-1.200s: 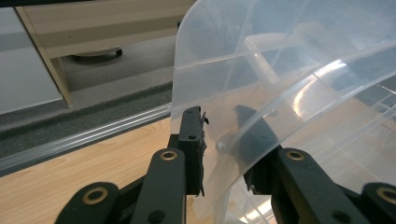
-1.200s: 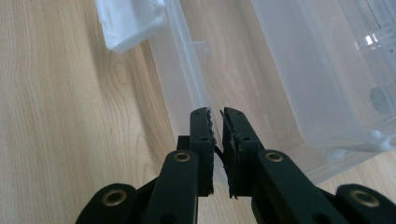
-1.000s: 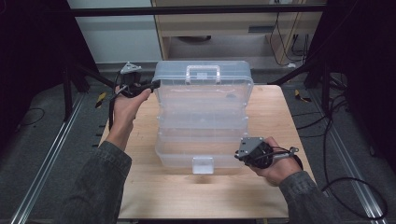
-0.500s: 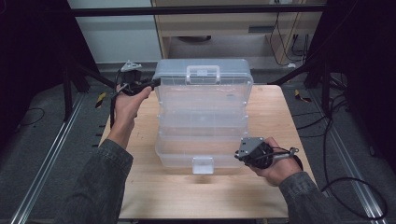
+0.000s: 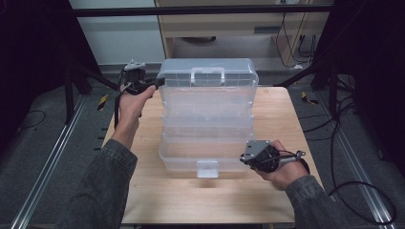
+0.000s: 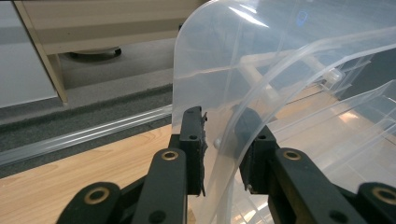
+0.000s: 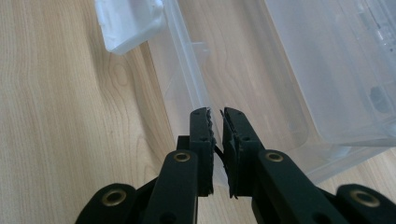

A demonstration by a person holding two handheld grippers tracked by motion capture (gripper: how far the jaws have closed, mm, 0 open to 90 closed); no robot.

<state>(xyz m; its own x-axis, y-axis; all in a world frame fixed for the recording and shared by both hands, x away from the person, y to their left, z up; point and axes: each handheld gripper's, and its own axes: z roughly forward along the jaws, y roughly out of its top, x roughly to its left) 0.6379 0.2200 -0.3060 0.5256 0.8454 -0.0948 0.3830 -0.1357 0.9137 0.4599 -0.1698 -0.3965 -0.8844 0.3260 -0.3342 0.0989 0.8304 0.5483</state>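
Box (image 5: 207, 119) corner blurred behind jaws

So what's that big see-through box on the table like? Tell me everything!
The clear plastic box is opened out in stepped tiers on the wooden table. Its far lid part stands highest, with a carry handle; a white latch hangs at the near edge. It looks empty. The left tool straddles the lid's curved side edge, and the right tool pinches the bottom tray's near rim.

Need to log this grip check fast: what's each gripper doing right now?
Left gripper: closed on the edge of the clear plastic tiered storage box.
Right gripper: closed on the rim of the box's bottom tray.
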